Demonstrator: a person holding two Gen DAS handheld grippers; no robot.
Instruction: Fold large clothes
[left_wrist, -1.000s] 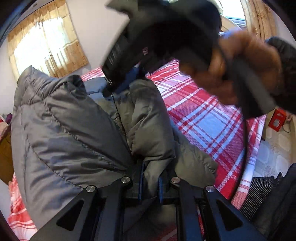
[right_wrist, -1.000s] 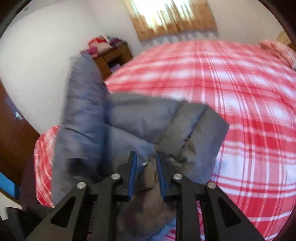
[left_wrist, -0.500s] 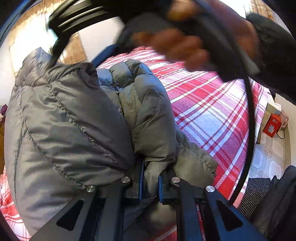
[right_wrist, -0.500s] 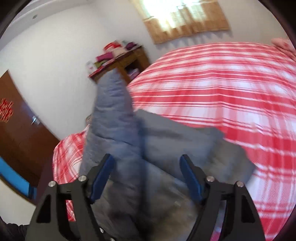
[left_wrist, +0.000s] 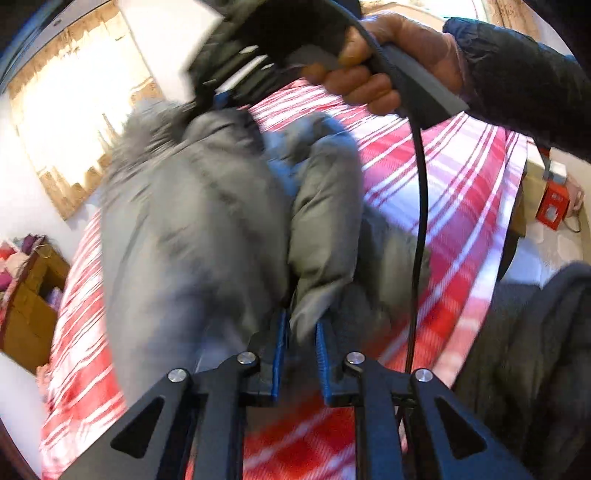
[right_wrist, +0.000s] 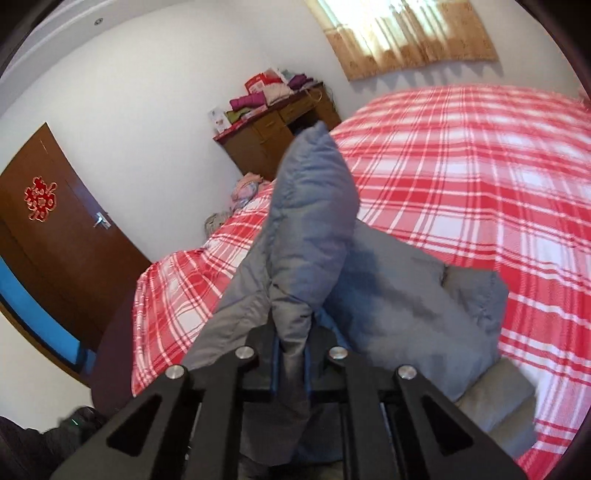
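A grey puffer jacket (left_wrist: 192, 236) is bunched on a red and white checked bed (left_wrist: 454, 206). My left gripper (left_wrist: 301, 328) is shut on a fold of the jacket near its lower end. My right gripper (right_wrist: 290, 339) is shut on another fold of the jacket (right_wrist: 310, 206), which stands up in a peak above the bed (right_wrist: 480, 155). In the left wrist view the right gripper (left_wrist: 218, 99), held in a hand, pinches the jacket's upper edge. The left wrist view is blurred.
A wooden desk (right_wrist: 280, 125) piled with clothes stands beyond the bed by the wall. A brown door (right_wrist: 55, 229) is at the left. A curtained window (right_wrist: 406, 33) is behind the bed. A red box (left_wrist: 554, 206) sits on a stand at the bedside.
My right gripper opened, moved to the jacket's raised edge and shut on it. The jacket has lifted and shifted. My left gripper kept its hold.
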